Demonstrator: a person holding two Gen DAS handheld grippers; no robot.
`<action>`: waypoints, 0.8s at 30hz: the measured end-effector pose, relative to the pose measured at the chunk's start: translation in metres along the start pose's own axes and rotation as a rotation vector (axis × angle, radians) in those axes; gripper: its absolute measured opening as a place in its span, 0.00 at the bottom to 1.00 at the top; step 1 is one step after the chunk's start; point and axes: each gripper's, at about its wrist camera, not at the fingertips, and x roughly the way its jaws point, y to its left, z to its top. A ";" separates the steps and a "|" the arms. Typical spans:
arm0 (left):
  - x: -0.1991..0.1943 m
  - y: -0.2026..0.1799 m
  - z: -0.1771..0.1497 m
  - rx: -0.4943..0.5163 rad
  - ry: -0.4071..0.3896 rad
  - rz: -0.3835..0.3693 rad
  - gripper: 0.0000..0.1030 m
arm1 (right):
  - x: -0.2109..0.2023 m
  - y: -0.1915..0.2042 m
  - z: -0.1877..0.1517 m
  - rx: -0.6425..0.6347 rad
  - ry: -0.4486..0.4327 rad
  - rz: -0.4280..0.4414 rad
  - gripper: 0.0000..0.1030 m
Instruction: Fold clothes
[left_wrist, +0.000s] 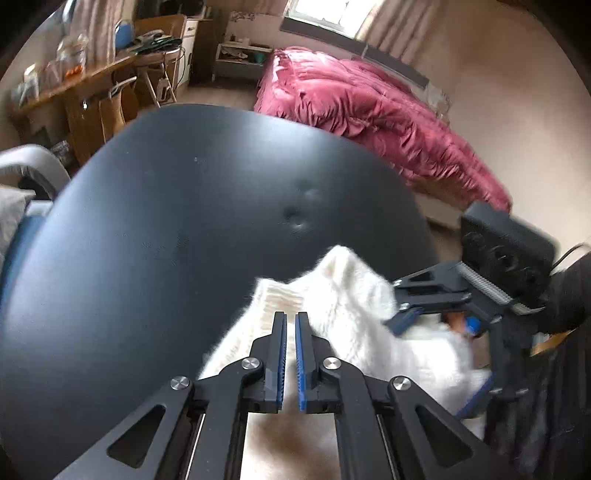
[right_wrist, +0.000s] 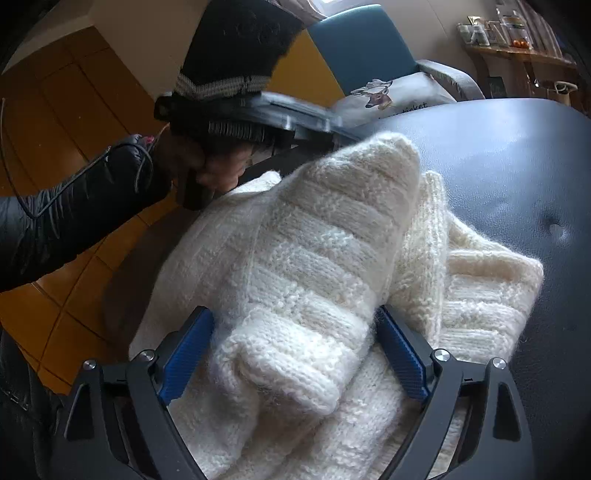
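Note:
A cream knitted sweater (left_wrist: 351, 295) lies bunched at the near edge of the dark tabletop (left_wrist: 166, 221) and hangs partly over it. My left gripper (left_wrist: 290, 317) is shut at the sweater's hem, with white knit showing in the thin slit between its blue pads. In the right wrist view the sweater (right_wrist: 314, 240) fills the middle, a ribbed sleeve on top. My right gripper (right_wrist: 293, 312) stands wide open astride the sleeve's cuff, whose fuzz brushes both pads. The left wrist view shows the right gripper (left_wrist: 394, 305) coming in from the right. A hand (right_wrist: 207, 166) holds the blurred left gripper.
A dimple (left_wrist: 299, 221) marks the tabletop (right_wrist: 517, 166). Beyond the table stand a bed with a pink quilt (left_wrist: 369, 110) and a cluttered wooden desk (left_wrist: 74, 85). A teal chair (right_wrist: 362, 44) with a deer-print pillow (right_wrist: 388, 96) sits behind. Beige carpet (left_wrist: 288, 443) lies below.

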 end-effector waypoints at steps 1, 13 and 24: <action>-0.007 0.003 -0.001 -0.016 -0.007 -0.039 0.18 | -0.001 0.000 -0.001 0.000 -0.001 -0.001 0.89; -0.017 0.052 -0.015 -0.081 0.110 -0.210 0.45 | -0.009 0.014 -0.015 -0.068 0.035 -0.033 0.97; -0.008 0.035 -0.027 -0.041 0.046 -0.108 0.05 | -0.009 0.020 -0.019 -0.091 0.041 -0.046 0.99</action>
